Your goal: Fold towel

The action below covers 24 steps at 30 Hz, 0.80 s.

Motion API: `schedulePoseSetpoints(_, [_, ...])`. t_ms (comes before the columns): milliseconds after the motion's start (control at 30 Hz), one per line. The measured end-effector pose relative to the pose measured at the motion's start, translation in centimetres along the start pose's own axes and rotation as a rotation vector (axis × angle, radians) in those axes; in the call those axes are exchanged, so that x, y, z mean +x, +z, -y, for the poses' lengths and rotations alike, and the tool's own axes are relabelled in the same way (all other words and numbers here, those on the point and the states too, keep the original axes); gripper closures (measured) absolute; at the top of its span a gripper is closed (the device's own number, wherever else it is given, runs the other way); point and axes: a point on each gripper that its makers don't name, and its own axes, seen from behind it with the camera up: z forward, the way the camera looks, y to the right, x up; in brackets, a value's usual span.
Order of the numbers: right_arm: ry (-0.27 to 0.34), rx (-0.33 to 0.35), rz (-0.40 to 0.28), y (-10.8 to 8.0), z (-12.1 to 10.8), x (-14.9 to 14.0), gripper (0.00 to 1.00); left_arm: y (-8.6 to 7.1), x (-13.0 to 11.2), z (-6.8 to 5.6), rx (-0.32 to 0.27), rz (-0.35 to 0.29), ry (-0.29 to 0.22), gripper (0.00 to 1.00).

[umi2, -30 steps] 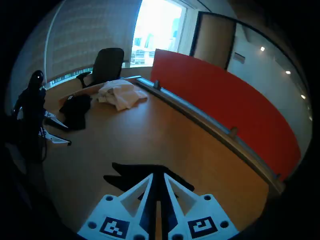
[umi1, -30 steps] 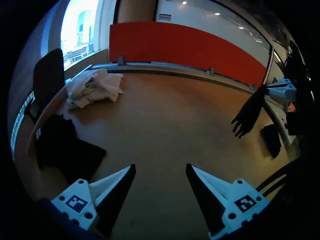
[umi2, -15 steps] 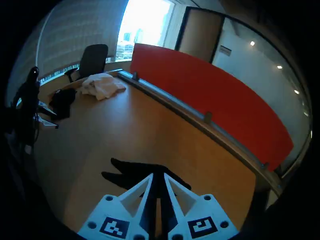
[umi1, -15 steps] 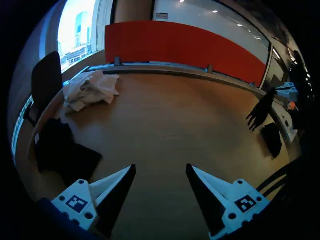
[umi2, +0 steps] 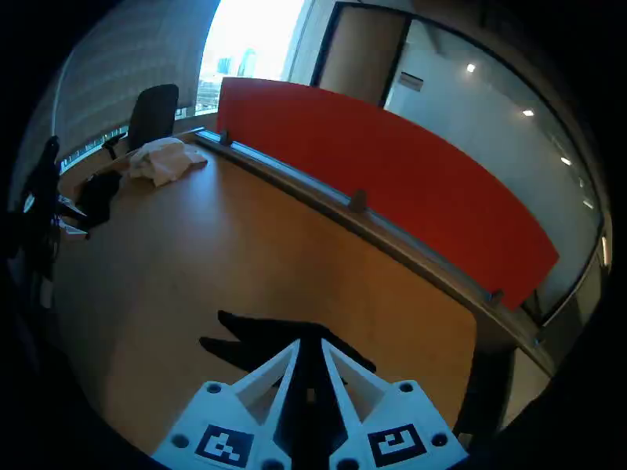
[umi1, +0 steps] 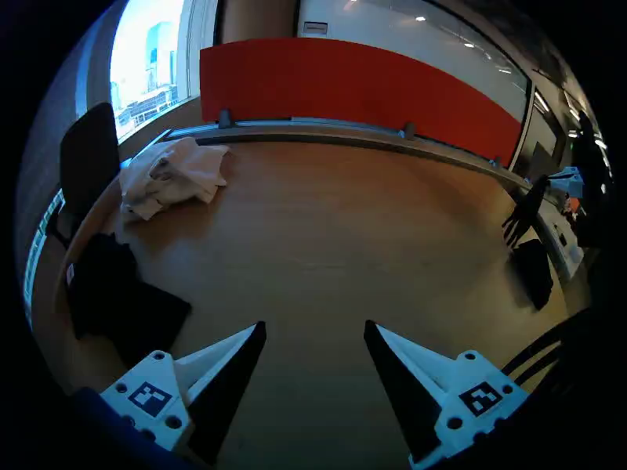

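**Ahead of both grippers: towel folding judged barely begun**

Between the fingers of the right gripper (umi2: 311,368), a dark cloth (umi2: 274,345) is being clamped. The two fingers are being pressed together on it. Its loose end is being held up off the desk (umi2: 196,258), just ahead of the fingertips.

The left gripper (umi1: 313,368) is being held with its fingers wide apart and nothing between them. Bare desk is being shown directly ahead of it.

Items being noted from the left gripper:
- Well ahead and to the left, a crumpled white towel heap (umi1: 172,168) is being left bunched, near the red partition (umi1: 353,82).
- Just beside the left finger, on its outer side, a dark bunched pile (umi1: 117,290) is lying unsorted.
- Far to the right, a small dark bundle (umi1: 533,270) is lying near the desk edge. Whether it is folded cannot be told.

Progress, as judged:
- No towel is being shown spread flat or squared into a fold.
- One cloth is being gripped by a single tool only, so the pick-up stage is judged as under way.
- Laying the cloth flat, taking a second corner with the free tool and making every fold are judged as yet to be done.
- The white heap and the dark pile are being counted as untouched work.
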Motion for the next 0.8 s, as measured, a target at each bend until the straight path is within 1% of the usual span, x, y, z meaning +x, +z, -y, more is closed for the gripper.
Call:
schedulePoseSetpoints(167, [0.008,-0.024,0.028,-0.3,-2.2,-1.7,0.95,-0.1,-0.1,-0.1,0.007,0.005,0.01,0.07])
schedulePoseSetpoints(300, [0.021,-0.039,0.044,-0.5,-3.3,-2.9,0.95,-0.1,-0.2,-0.1,0.008,0.009,0.011,0.07])
schedulePoseSetpoints(600, [0.044,-0.052,0.064,-1.5,-4.2,-4.7,0.95,0.0,-0.1,-0.6,0.004,0.013,0.022,0.07])
schedulePoseSetpoints(800, [0.061,-0.065,0.08,-3.0,-4.4,-6.5,0.95,0.0,0.0,-1.0,-0.004,0.015,0.03,0.07])
